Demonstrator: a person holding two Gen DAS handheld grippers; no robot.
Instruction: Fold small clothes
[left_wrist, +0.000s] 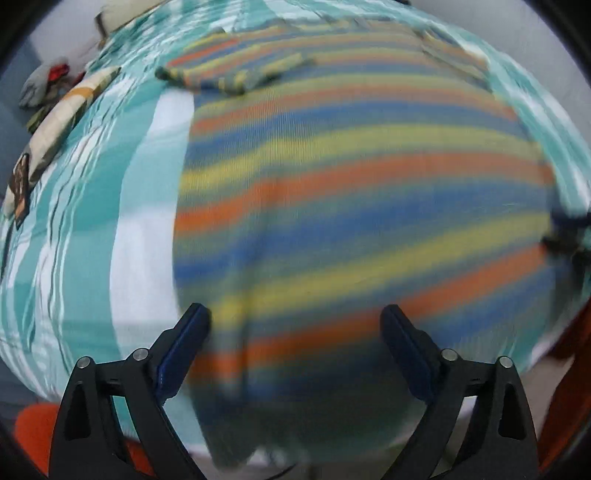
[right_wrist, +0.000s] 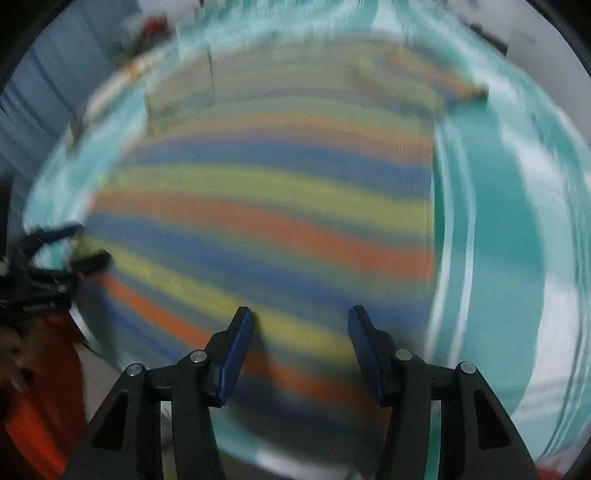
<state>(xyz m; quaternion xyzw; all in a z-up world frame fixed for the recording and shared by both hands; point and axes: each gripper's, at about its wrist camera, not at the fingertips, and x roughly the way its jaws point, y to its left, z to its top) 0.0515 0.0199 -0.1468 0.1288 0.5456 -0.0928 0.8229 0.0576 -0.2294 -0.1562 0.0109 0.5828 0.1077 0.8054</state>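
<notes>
Lying flat on the bed: striped shirt (left_wrist: 351, 192), bands of orange, blue and yellow-green, body spread wide across the turquoise-and-white striped bedsheet (left_wrist: 92, 229). One short sleeve (left_wrist: 236, 75) is folded in over the chest at the far left in the left wrist view; the other sleeve sticks out toward the far right in the right wrist view. Near hem sits at the bed edge, just under both cameras.

Left gripper (left_wrist: 295, 321): jaws wide apart, hovering above the near hem area, nothing between the blue pads (left_wrist: 184, 343), no cloth pinched. Right gripper (right_wrist: 301, 325): jaws partly apart, also over the shirt near the hem, no fabric caught between them. Both frames are motion-blurred, so I can't tell whether the tips touch the cloth.

Left gripper also shows at the left edge of the right wrist view, over the shirt's side edge, with the hand behind it and an orange sleeve (right_wrist: 40, 398) below.

Patterned pillows (left_wrist: 55, 125) along the far left bed edge, a blurred grey and red item beyond them.
</notes>
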